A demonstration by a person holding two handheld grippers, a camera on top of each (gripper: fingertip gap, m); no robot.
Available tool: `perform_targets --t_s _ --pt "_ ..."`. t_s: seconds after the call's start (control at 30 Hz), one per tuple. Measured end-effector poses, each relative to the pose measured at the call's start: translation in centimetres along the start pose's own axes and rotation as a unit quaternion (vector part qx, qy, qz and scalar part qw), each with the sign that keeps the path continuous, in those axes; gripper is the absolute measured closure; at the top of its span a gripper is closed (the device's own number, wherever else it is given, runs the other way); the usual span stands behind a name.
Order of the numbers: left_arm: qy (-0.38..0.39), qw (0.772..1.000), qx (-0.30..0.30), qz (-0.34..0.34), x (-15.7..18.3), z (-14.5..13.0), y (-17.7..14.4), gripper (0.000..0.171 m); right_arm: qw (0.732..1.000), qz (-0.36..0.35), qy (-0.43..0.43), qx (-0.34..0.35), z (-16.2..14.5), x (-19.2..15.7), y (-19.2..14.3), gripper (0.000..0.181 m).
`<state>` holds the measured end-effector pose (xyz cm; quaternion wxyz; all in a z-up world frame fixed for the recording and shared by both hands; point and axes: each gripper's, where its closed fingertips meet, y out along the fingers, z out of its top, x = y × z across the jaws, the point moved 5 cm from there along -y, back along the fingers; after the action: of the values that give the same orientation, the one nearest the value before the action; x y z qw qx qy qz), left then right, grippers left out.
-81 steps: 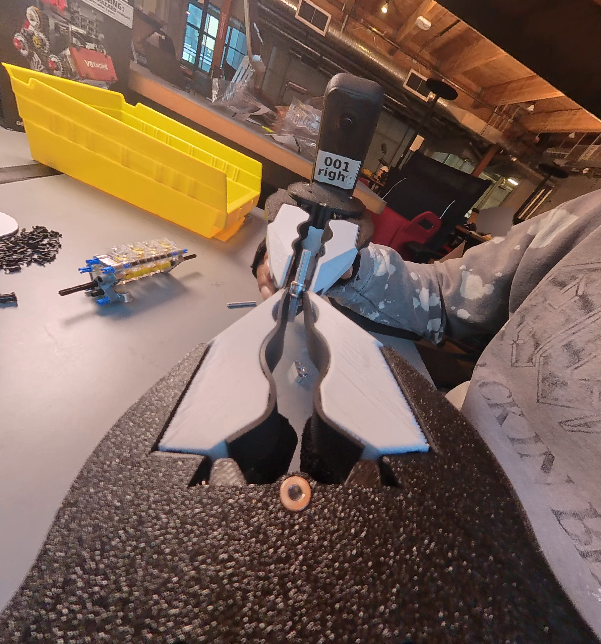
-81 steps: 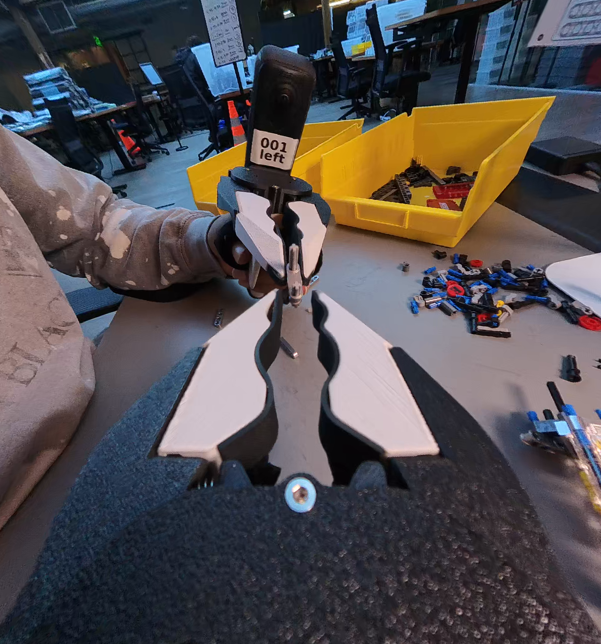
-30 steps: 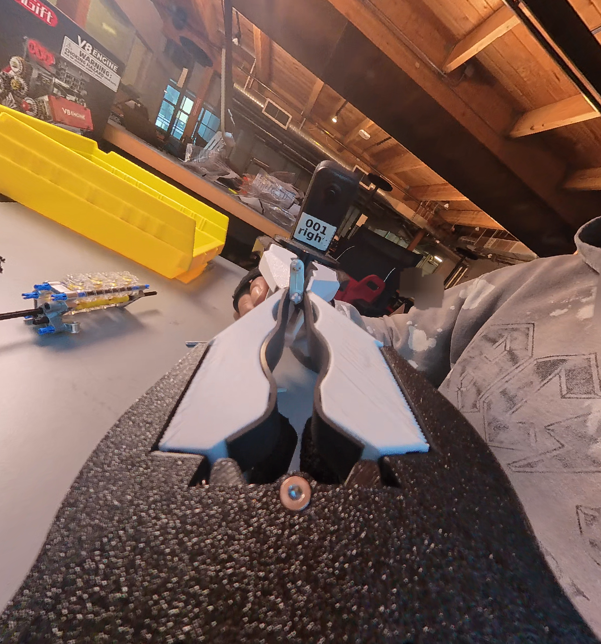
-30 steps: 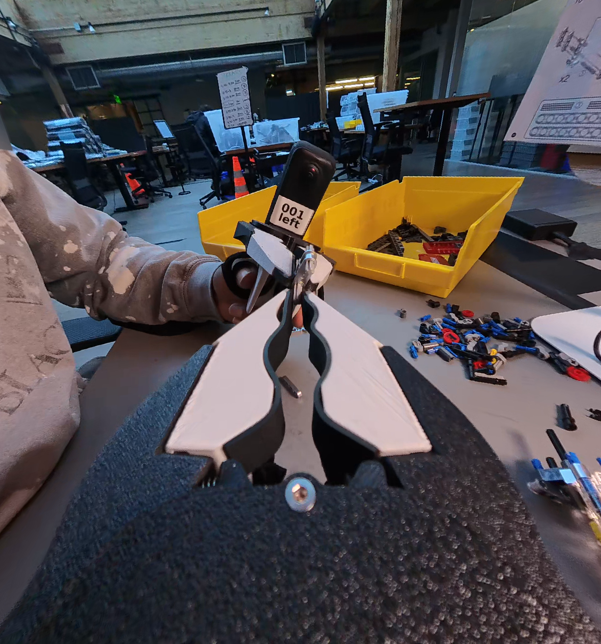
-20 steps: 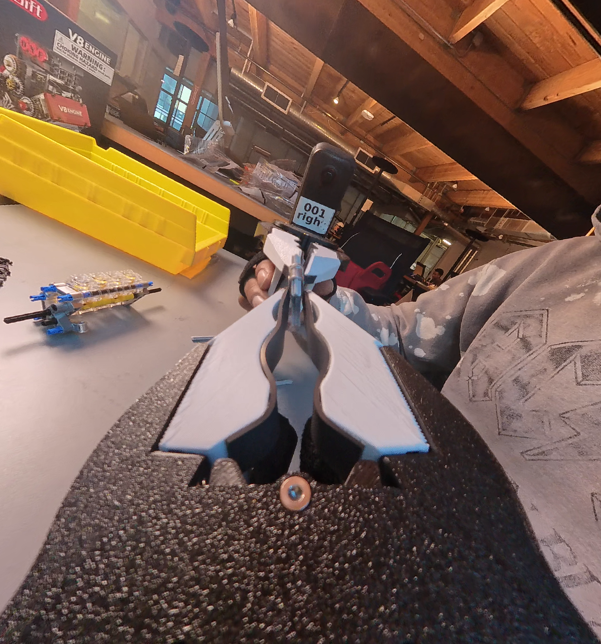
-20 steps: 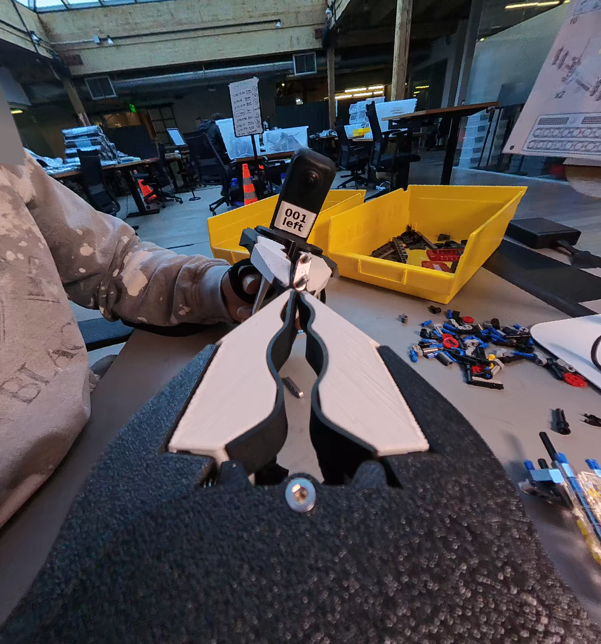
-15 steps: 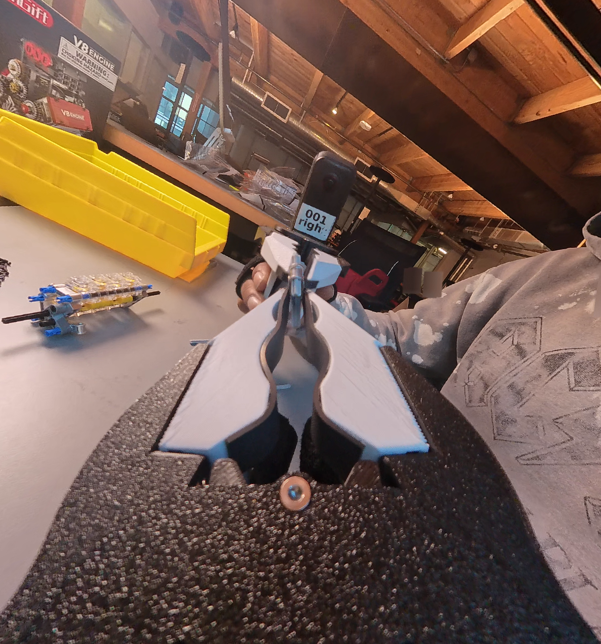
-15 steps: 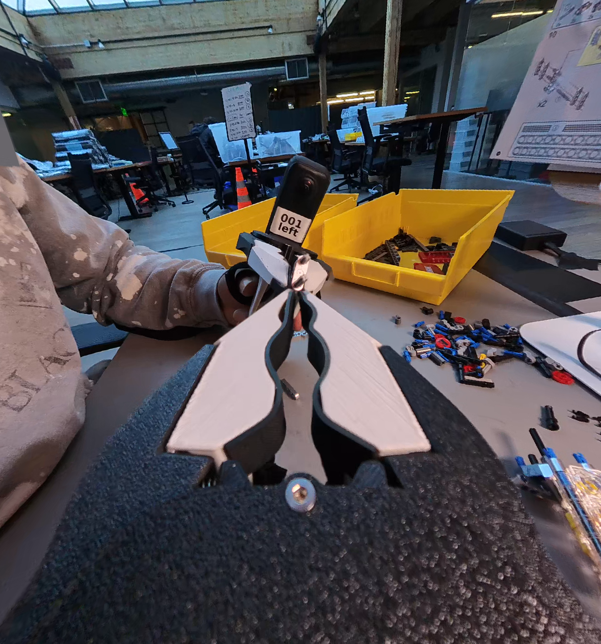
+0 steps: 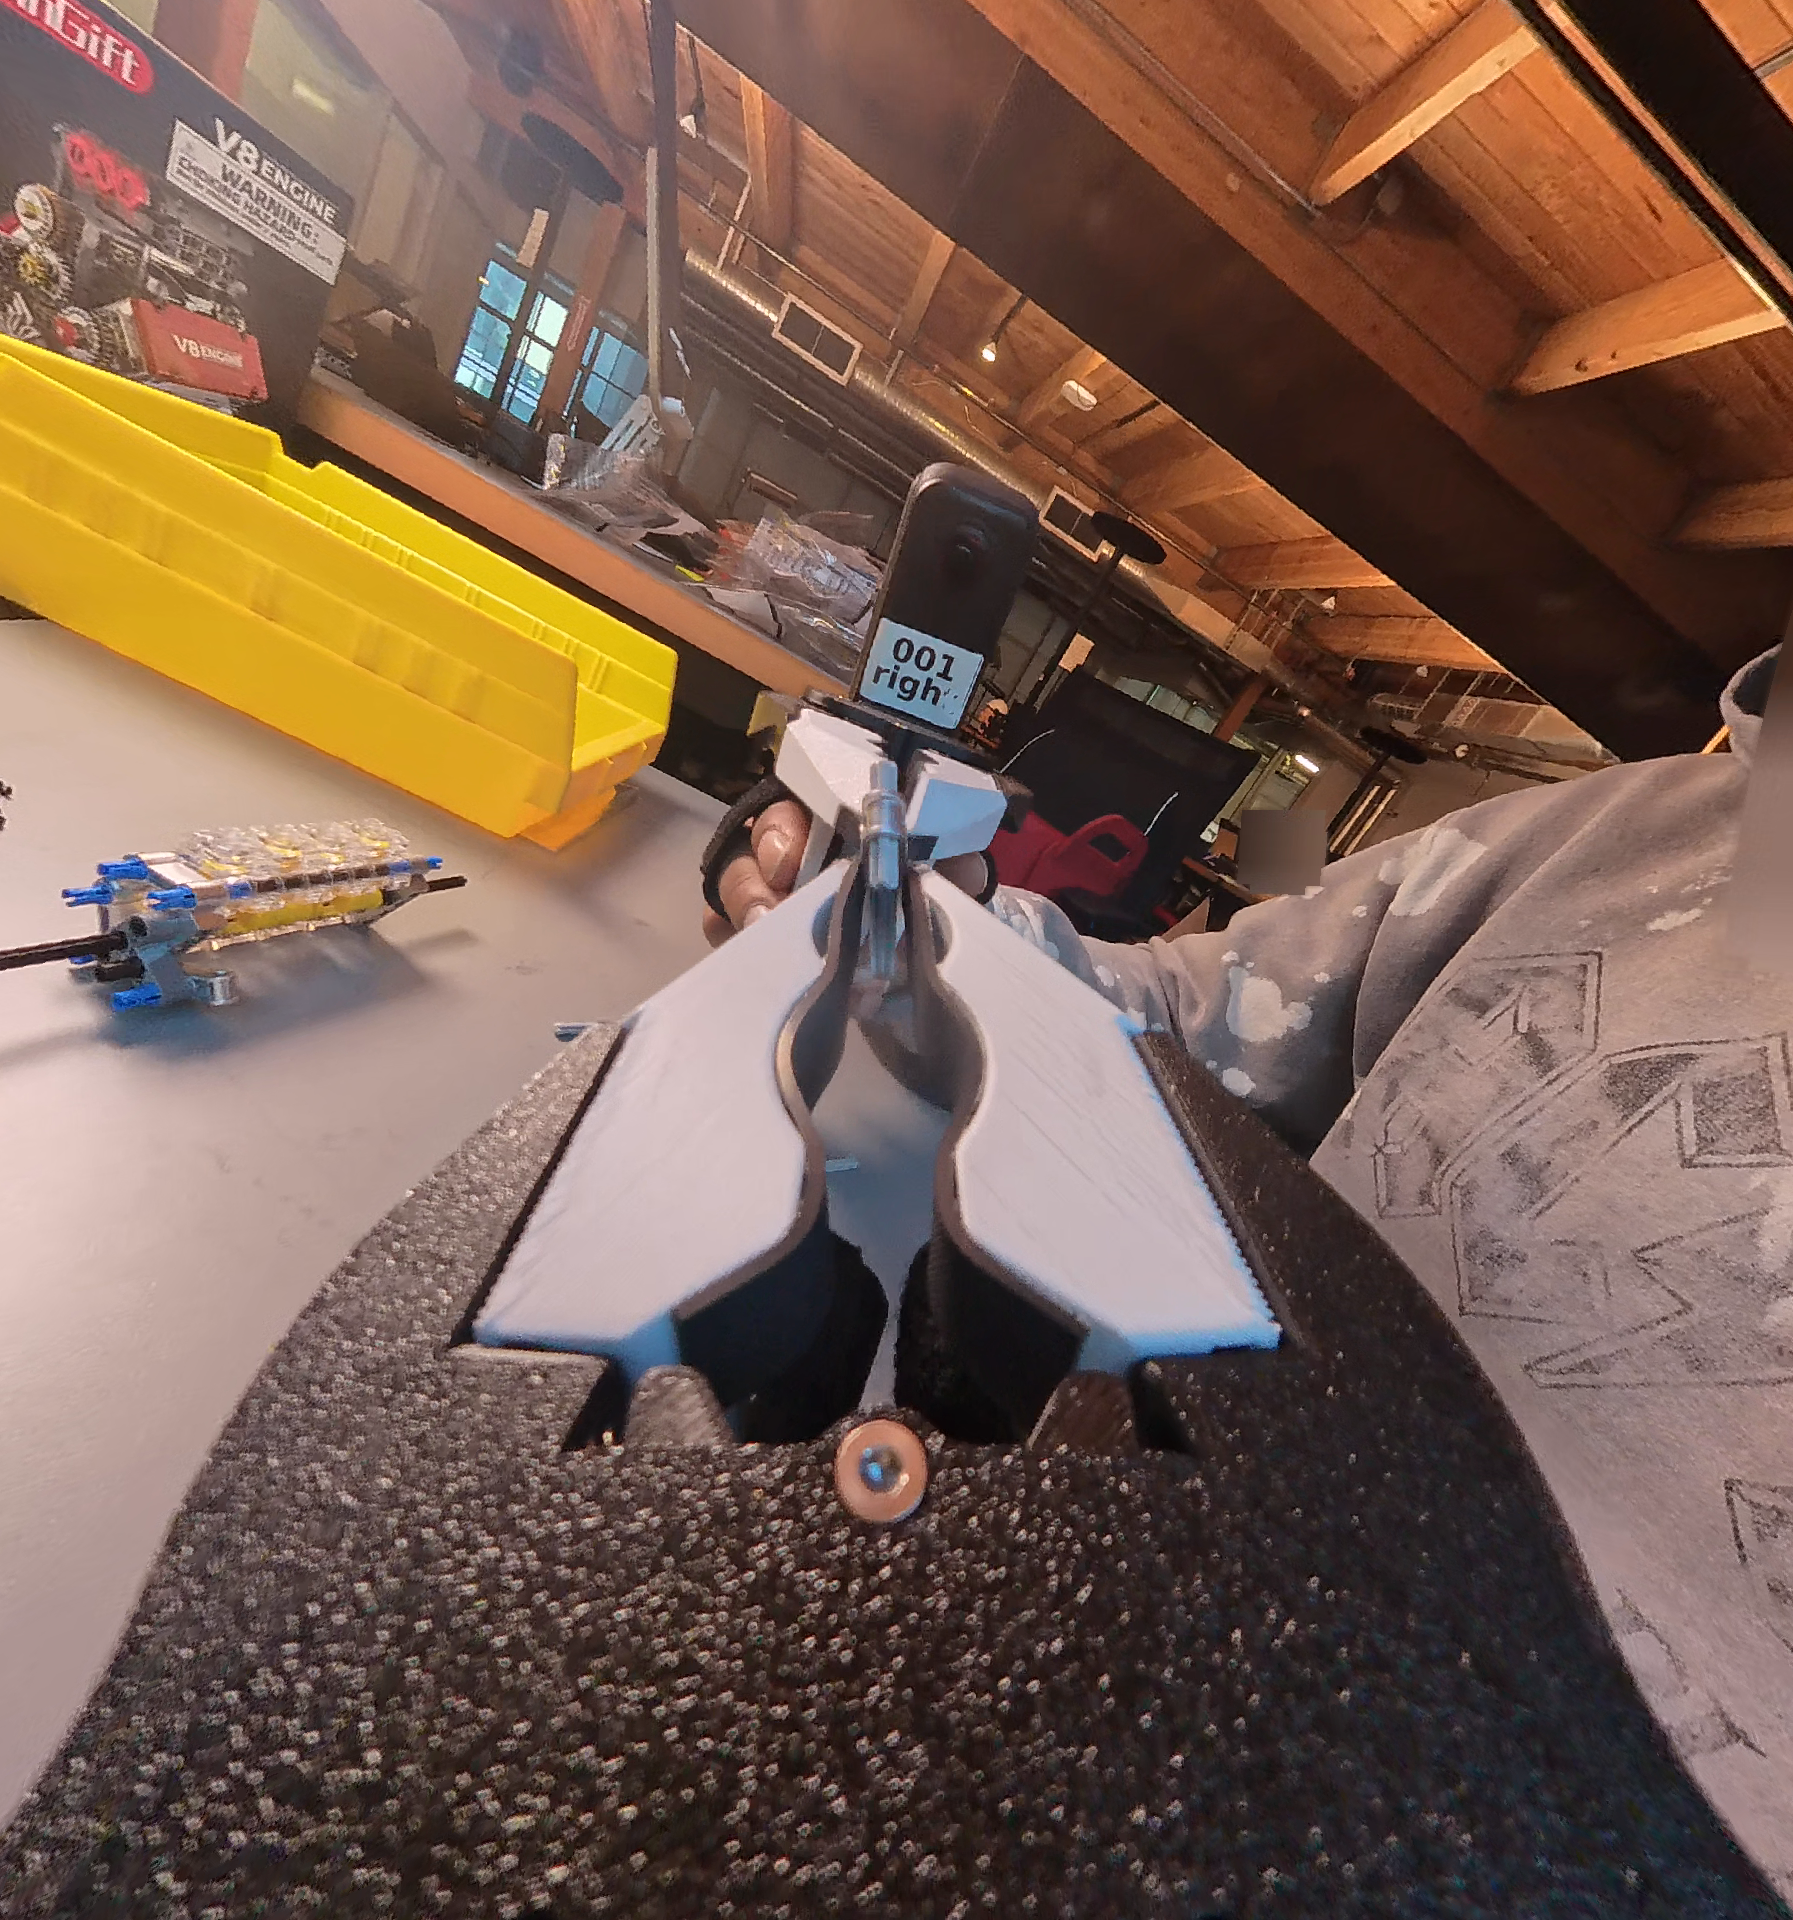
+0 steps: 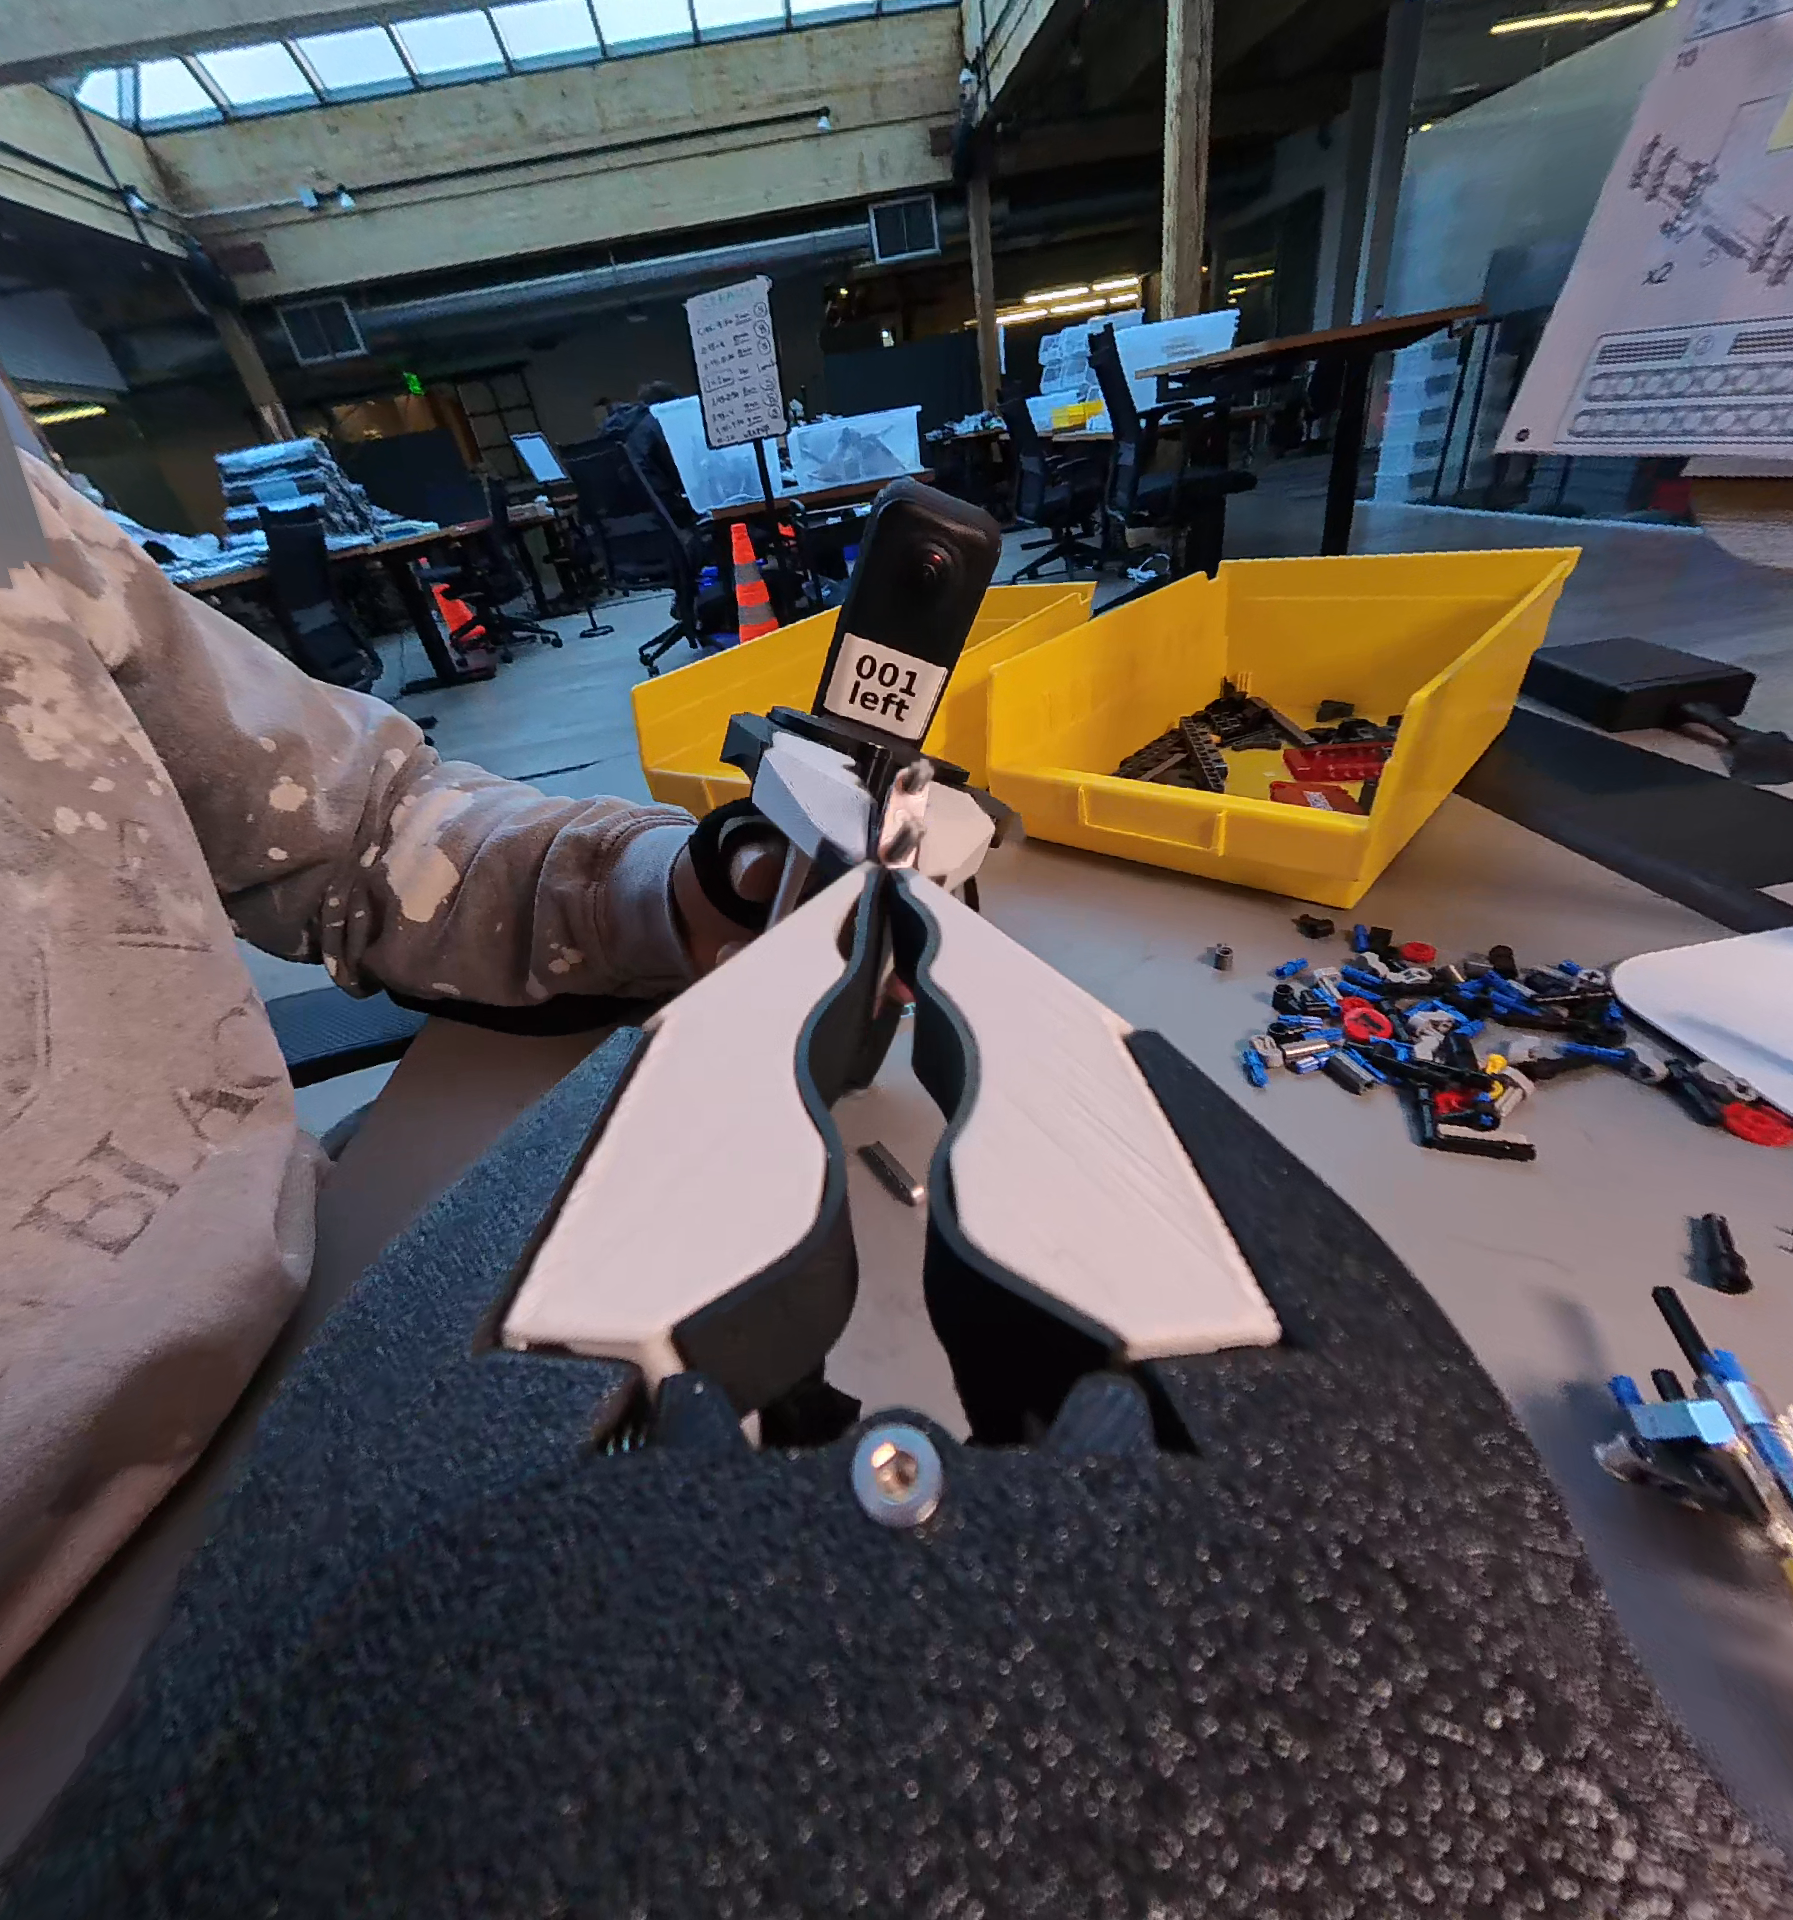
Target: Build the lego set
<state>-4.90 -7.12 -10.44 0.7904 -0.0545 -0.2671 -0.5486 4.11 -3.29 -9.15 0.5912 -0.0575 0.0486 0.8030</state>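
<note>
While both tools are raised above the grey counter [image 10: 1110, 935] and pointed tip to tip, a slim grey pin [image 9: 879, 873] stands nearly upright at the middle of each view, its long axis running up and down the frame. The left tool [image 9: 879, 935] is clenched on the pin's lower part. The right tool [image 10: 887, 896], tips pressed almost together, seems to pinch the same pin [image 10: 907, 805], whose far end pokes up among the left tool's fingers just beyond. The pin therefore lies straight ahead of each tool, equally near to both, touching neither the counter nor anything else. Below the right tool, seen through the gap in its fingers, a short dark peg [image 10: 892, 1172] lies loose on the counter. A heap of small blue, black and red parts [image 10: 1422, 1029] sits at middle right, with a yellow bin [image 10: 1276, 842] behind it. In the left wrist view a small blue-studded assembly [image 9: 248, 904] rests at middle left, well apart.
</note>
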Motion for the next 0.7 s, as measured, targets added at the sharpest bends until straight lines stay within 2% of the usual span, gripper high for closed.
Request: perform_targets --t_s 0.07,0.17,0.3,0.33,0.37,0.47,0.57,0.7 --pt "-0.011 1.0 0.011 -0.001 -0.2 0.2 -0.1 0.166 1.0 -0.008 0.006 0.002 -0.1 0.3 -0.1 0.181" --pt "-0.023 1.0 0.019 -0.005 -0.3 0.2 -0.2 0.166 1.0 -0.013 0.014 -0.001 -0.3 0.5 0.1 0.164" --pt "-0.014 1.0 -0.001 -0.005 -0.2 -0.3 0.2 0.166 1.0 -0.002 0.024 0.01 -0.2 0.0 0.5 0.166" --pt "-0.01 1.0 -0.007 -0.006 -0.1 -0.5 0.3 0.166 1.0 0.002 0.027 0.012 -0.2 -0.1 0.6 0.168" --pt "-0.007 1.0 -0.012 -0.008 0.0 -0.6 0.4 0.166 1.0 0.004 0.029 0.01 -0.2 -0.1 0.6 0.178" --pt "-0.007 1.0 -0.023 -0.005 0.0 -0.8 0.6 0.166 0.999 0.012 0.034 0.004 -0.3 -0.1 0.4 0.179" --pt "0.005 0.997 -0.069 0.016 -0.6 -1.4 0.4 0.164 0.999 0.005 0.025 -0.029 -0.8 0.2 0.3 0.179" --pt "0.102 0.976 -0.173 0.078 -1.8 -2.4 -0.5 0.156 0.994 -0.005 0.021 -0.111 -2.6 0.9 -0.1 0.179"
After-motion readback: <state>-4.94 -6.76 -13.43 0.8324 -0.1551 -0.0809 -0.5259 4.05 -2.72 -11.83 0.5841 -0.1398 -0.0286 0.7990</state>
